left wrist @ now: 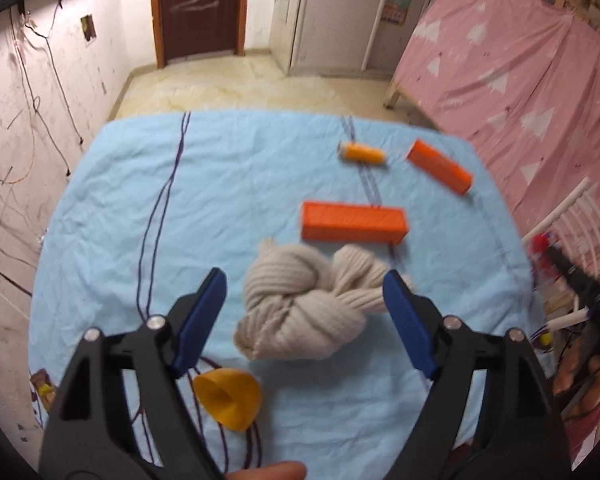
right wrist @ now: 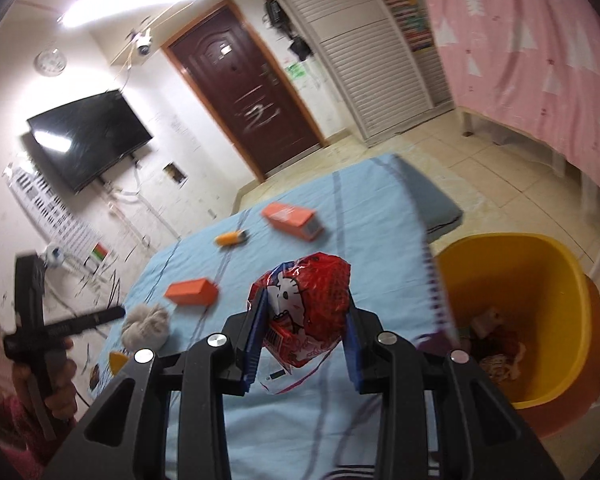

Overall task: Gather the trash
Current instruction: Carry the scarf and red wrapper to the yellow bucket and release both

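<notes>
Blue-sheeted tabletop (right wrist: pixel 372 216) with bare cloth along its left side; yellow bin (right wrist: pixel 540 304) just past its right edge. Right claw (right wrist: pixel 304 344) clamped on red snack wrapper (right wrist: pixel 304 300) above that edge. Left claw (left wrist: pixel 304 312) spread wide, holding nothing, around knotted beige cloth (left wrist: pixel 300 308).

No words or numbers can be read; the red snack wrapper (right wrist: pixel 300 308) shows a cartoon cat face and a barcode; its print is blurred.
</notes>
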Tool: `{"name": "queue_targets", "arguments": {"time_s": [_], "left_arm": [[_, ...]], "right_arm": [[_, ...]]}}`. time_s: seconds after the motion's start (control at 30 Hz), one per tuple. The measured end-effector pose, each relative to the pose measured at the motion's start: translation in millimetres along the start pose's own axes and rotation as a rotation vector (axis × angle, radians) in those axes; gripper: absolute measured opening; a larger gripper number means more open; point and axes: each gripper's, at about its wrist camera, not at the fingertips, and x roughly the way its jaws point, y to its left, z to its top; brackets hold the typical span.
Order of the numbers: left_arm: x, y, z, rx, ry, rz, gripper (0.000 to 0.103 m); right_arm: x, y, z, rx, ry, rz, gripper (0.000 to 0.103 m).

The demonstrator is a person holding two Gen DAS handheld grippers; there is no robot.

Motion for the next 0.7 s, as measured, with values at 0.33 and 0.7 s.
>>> {"name": "queue_targets", "arguments": {"time_s": [0.33,0.7], "left_arm": [[24.7,-14.3,-14.5,0.032,0.068,-0.079,0.050],[-11.8,-46.3,2.4,0.052,-0.031,-0.084,0.047]], "right_arm": [[2.6,-23.8,-0.3,0.051,-0.005,-0.025,0.028],[-18.9,-52.2,5.6,0.117,-0.086,-0.058,0.028]]}}
